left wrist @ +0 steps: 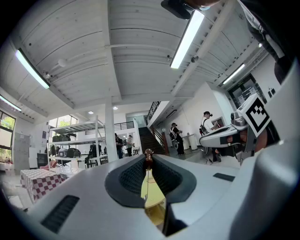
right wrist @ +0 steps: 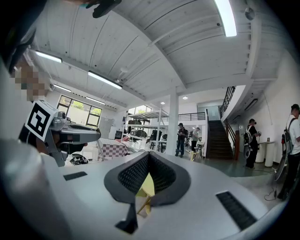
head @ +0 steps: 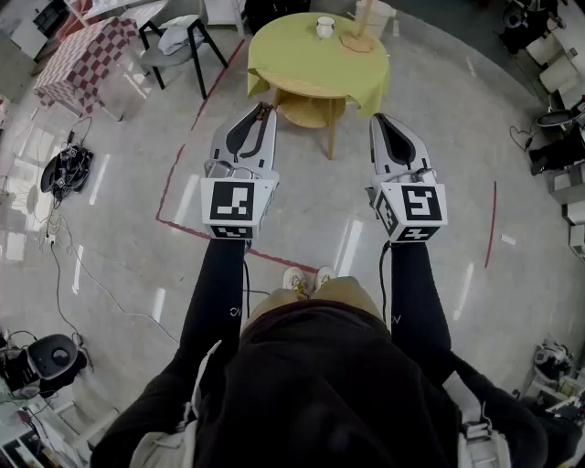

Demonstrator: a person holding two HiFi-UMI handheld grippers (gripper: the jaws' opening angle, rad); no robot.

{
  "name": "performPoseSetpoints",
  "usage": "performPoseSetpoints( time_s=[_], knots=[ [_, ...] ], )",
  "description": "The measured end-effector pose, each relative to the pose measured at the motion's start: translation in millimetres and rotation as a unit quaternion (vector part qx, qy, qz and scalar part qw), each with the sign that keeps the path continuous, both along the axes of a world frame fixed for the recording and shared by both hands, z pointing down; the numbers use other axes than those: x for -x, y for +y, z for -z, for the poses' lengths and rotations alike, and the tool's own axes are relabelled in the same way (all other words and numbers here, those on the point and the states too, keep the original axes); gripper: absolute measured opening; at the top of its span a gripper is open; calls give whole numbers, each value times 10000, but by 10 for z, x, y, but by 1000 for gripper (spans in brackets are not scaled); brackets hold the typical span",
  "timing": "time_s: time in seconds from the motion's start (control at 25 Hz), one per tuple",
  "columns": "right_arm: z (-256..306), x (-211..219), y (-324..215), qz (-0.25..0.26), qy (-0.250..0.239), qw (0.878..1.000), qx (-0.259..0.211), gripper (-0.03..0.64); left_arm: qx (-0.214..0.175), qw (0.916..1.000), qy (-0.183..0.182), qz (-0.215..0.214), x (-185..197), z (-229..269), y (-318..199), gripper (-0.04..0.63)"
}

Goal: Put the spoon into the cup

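Note:
A white cup (head: 324, 26) stands on the far side of a round table with a yellow-green cloth (head: 292, 64), and a flat wooden piece (head: 358, 41) lies to its right. Both grippers are held level over the floor, short of the table and pointing at it. My left gripper (head: 264, 108) has its jaws almost together, pinching a small brown end at the tips (left wrist: 148, 156); this looks like the spoon (left wrist: 148, 153), seen edge-on. My right gripper (head: 377, 119) is shut with nothing between its jaws (right wrist: 148, 154). The yellow cloth shows through both jaw gaps.
A red tape line (head: 178, 178) marks the floor around the table. A checkered table (head: 87, 55) and a black-legged stool (head: 178, 37) stand at the far left. Cables and gear (head: 64, 169) lie to the left, more equipment (head: 558, 146) to the right. People (right wrist: 180, 138) stand far off.

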State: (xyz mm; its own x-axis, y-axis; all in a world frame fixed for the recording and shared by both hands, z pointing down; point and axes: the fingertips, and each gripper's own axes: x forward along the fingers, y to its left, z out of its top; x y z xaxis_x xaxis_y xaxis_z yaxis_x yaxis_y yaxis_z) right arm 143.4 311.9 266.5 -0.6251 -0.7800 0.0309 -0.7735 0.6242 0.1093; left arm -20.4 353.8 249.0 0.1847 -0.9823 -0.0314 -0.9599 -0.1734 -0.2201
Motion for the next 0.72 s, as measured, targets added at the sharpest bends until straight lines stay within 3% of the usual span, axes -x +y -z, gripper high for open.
performPoseSetpoints(
  time_s=[0.72],
  knots=[
    [-75,233,-78,38,-63,10000,31,26,-1,9999,79,-71,222,-85,-106,51]
  ],
)
